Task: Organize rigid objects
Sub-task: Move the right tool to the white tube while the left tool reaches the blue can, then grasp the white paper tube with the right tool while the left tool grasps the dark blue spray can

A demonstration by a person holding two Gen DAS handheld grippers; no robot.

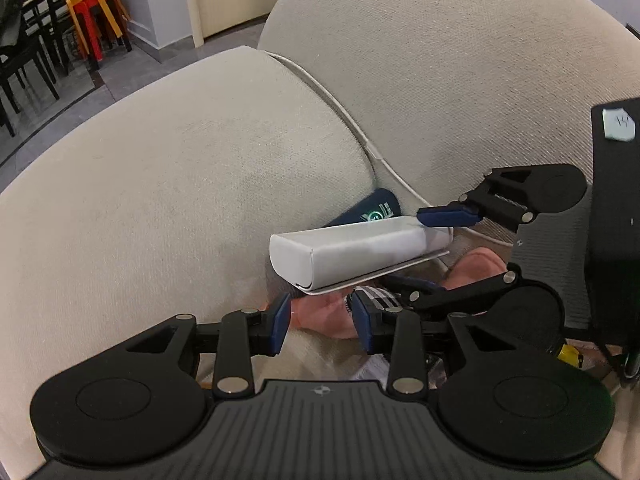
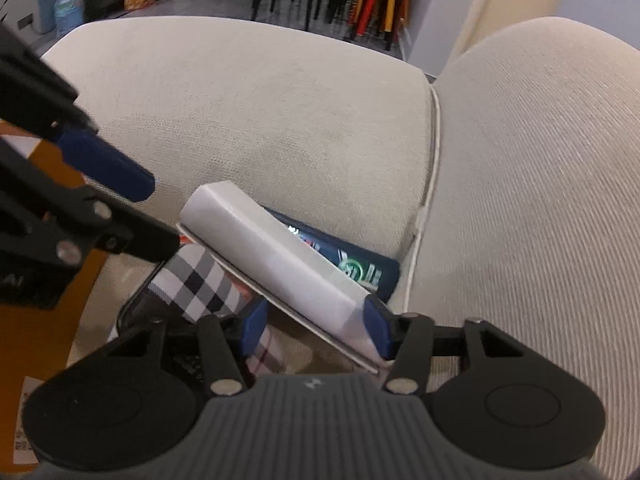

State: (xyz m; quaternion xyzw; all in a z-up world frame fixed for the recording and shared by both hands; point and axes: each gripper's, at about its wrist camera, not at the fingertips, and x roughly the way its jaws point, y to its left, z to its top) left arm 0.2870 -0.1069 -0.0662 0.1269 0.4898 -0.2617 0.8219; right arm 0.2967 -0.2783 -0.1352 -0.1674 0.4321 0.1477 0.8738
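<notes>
A long white box [image 1: 352, 252] is carried above the seat of a beige sofa [image 1: 168, 184], its long axis running roughly level and crosswise, its closed end toward the seat cushion's open side. The right tongs [image 2: 316, 330] grip its other end, one blue pad [image 2: 378, 326] pressed to the box's side. Behind it a dark blue package [image 2: 352, 260] lies wedged in the crease between seat and back cushion, beside a white cable [image 1: 340, 108]. Below the box sit a checked cloth [image 2: 200, 280] and something pink [image 1: 320, 312]. The left tongs [image 1: 322, 318] stand apart, empty, just under the box's near end.
</notes>
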